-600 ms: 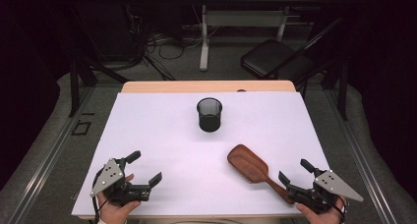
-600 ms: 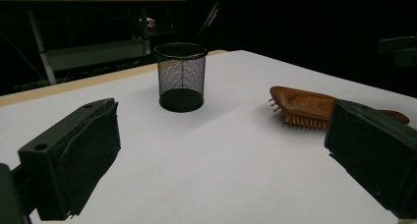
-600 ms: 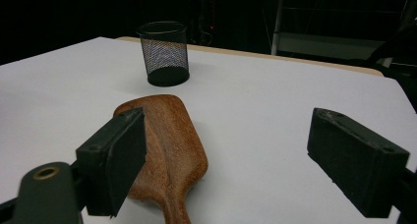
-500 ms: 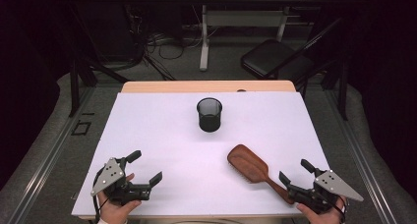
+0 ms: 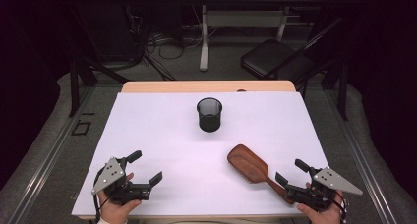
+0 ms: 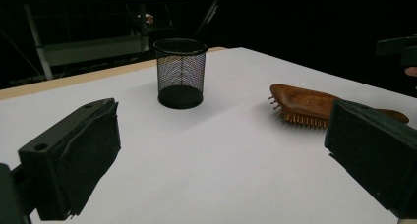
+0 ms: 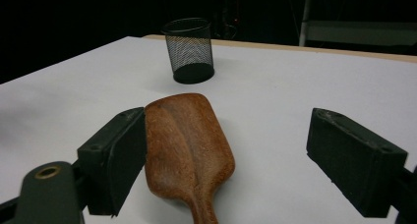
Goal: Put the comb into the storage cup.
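One wooden hairbrush [image 5: 250, 166] lies bristles-down on the white desk [image 5: 162, 130], its handle running between the spread jaws of the right tool [image 5: 291, 177]; the pads touch nothing, so no grip yet. Against the earlier high views nothing has shifted: brush, cup and both hands sit as they did, so the pick-up looks not yet begun. Left tool [image 5: 148, 169] rests open and empty, well apart from the brush. Mesh cup [image 5: 209, 114] stands upright, ahead of both tools. Left gripper view shows the bristles [image 6: 300, 118] under the head; right gripper view shows just the smooth back [image 7: 187, 140].
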The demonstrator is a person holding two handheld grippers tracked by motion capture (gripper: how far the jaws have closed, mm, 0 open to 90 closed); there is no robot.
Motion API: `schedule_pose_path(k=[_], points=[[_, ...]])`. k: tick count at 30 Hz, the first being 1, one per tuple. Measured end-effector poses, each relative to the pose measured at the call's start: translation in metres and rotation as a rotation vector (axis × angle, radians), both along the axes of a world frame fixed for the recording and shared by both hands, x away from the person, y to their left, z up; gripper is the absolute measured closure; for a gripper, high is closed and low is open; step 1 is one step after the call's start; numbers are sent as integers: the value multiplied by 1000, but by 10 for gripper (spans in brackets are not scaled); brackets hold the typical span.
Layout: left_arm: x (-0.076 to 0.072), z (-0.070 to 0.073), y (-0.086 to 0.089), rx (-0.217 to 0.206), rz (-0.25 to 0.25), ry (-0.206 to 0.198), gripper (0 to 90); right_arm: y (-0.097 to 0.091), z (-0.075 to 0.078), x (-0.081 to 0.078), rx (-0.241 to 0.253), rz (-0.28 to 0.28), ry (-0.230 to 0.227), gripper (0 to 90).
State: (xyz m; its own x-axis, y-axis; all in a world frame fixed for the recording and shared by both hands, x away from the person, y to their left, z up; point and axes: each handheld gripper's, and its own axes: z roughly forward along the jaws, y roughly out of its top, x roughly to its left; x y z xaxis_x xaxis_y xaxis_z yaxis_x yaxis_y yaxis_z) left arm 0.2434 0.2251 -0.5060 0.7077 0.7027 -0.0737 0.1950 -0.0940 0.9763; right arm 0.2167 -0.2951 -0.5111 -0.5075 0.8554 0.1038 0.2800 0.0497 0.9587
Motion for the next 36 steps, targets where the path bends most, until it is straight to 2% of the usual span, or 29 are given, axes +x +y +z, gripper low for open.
schedule_pose_path(k=[8,12,13,14,15,17,19,24,36], points=[[0,-2,2,5,9,18,4,2,0,6,-4,23,50,151],[-1,-2,3,6,24,32,4,6,-2,8,-86,44,83,146],[-1,-2,3,5,25,34,4,6,-2,8,-86,44,83,146],[-2,-3,2,7,32,35,5,9,-4,8,-127,54,94,146],[-2,-2,2,7,33,35,4,10,-4,8,-146,61,101,146],[-2,-2,2,1,34,34,5,14,-5,10,-169,76,114,146],[-2,-2,3,2,32,41,5,17,-6,13,-177,90,139,146],[-3,-3,3,3,31,45,5,24,-7,18,-176,108,168,146],[-3,-4,1,9,22,52,5,35,-3,24,-278,148,244,146]])
